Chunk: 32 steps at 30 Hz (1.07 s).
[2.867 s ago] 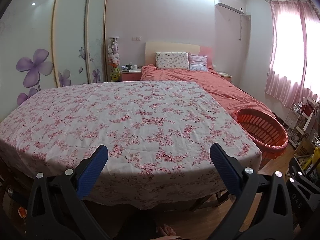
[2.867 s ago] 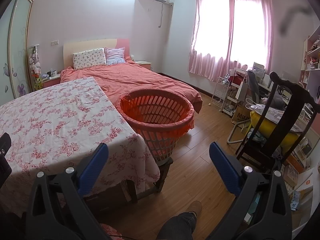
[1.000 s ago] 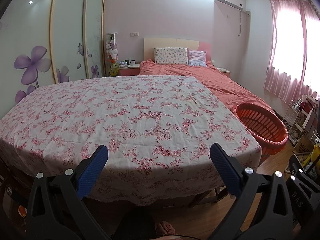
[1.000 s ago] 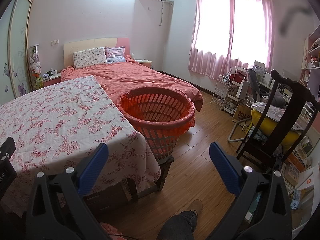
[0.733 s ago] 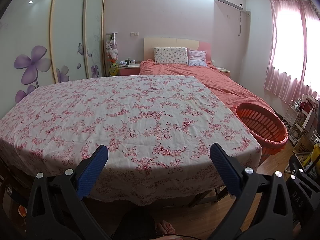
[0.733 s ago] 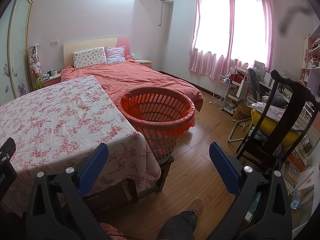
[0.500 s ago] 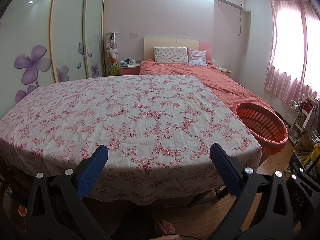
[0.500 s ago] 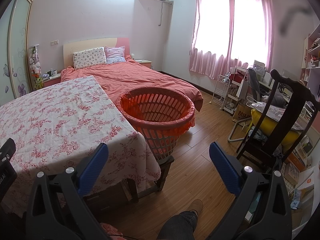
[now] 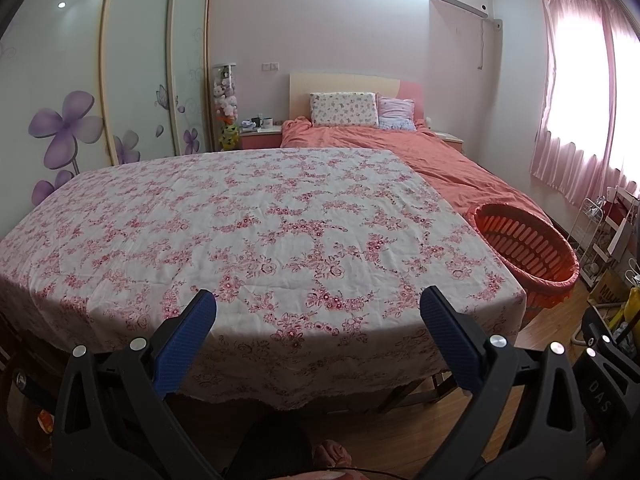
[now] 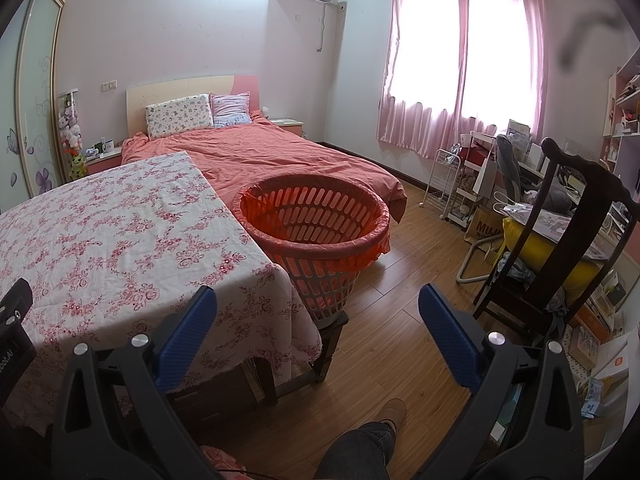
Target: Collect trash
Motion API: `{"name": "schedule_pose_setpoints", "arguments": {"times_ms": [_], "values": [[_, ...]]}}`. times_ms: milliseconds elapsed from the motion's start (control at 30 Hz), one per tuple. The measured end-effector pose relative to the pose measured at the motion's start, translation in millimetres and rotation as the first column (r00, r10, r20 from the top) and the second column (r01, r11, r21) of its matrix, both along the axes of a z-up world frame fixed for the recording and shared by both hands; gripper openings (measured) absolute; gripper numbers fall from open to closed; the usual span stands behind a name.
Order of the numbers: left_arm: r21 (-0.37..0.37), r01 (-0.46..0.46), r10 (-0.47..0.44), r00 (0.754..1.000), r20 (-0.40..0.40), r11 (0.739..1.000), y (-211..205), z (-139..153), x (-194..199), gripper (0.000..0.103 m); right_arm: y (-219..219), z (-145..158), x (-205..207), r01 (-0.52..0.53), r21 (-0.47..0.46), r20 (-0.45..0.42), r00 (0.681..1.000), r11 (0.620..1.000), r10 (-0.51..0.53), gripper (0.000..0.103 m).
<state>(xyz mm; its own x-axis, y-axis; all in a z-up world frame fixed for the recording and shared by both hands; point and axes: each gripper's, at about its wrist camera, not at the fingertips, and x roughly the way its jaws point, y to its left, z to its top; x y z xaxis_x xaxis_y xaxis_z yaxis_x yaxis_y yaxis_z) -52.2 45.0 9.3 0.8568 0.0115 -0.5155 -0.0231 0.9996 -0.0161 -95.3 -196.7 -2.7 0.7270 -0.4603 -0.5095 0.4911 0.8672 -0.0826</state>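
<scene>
Right wrist view puts the basket in front of you: orange, slotted, with a red liner over its rim, standing on a dark stool just beside the table's right edge. It looks empty as far as its inside shows. No trash shows in either view. The table, covered by a floral cloth, carries nothing you could pick up, so I judge you are either at the very start, before any item is in reach, or at the end with nothing left to collect. The pictures alone do not settle which.

Your right gripper hangs over the floor near the table corner with its blue pads spread wide and nothing between them. Your left gripper hovers at the near table edge, equally spread and holding nothing.

The next move calls for finding the trash first: sweep the cameras over the floor, the cluttered chair and the shelves at right, then bring one gripper down on whatever turns up and carry it to the basket.

Writing is sparse. A brown bag by the white cart reads "MUJ", the rest hidden. The other gripper's body shows "DAS" in the left view. An orange logo sits on a white box at lower right, too small to read.
</scene>
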Motion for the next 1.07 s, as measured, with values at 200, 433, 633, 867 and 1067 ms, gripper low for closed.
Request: {"name": "schedule_pose_setpoints", "arguments": {"times_ms": [200, 433, 633, 867, 1067], "values": [[0.000, 0.000, 0.000, 1.000, -0.001, 1.000, -0.2, 0.3, 0.5, 0.100, 0.0, 0.1, 0.0, 0.000, 0.000, 0.000, 1.000, 1.000, 0.000, 0.098], [0.003, 0.000, 0.000, 1.000, -0.006, 1.000, 0.9, 0.5, 0.6, 0.100, 0.0, 0.2, 0.0, 0.000, 0.001, 0.000, 1.000, 1.000, 0.000, 0.098], [0.005, -0.001, 0.001, 1.000, -0.006, 1.000, 0.4, 0.6, 0.7, 0.100, -0.1, 0.5, -0.4, 0.000, 0.001, 0.000, 1.000, 1.000, 0.000, 0.098], [0.006, -0.002, 0.002, 1.000, -0.009, 1.000, 2.0, 0.9, 0.2, 0.100, 1.1, -0.4, 0.0, -0.001, 0.001, -0.002, 1.000, 1.000, 0.001, 0.098], [0.006, -0.001, 0.002, 1.000, -0.012, 1.000, 5.4, 1.1, -3.0, 0.100, 1.3, -0.8, -0.3, -0.001, 0.002, -0.002, 1.000, 1.000, 0.001, 0.098]]}}
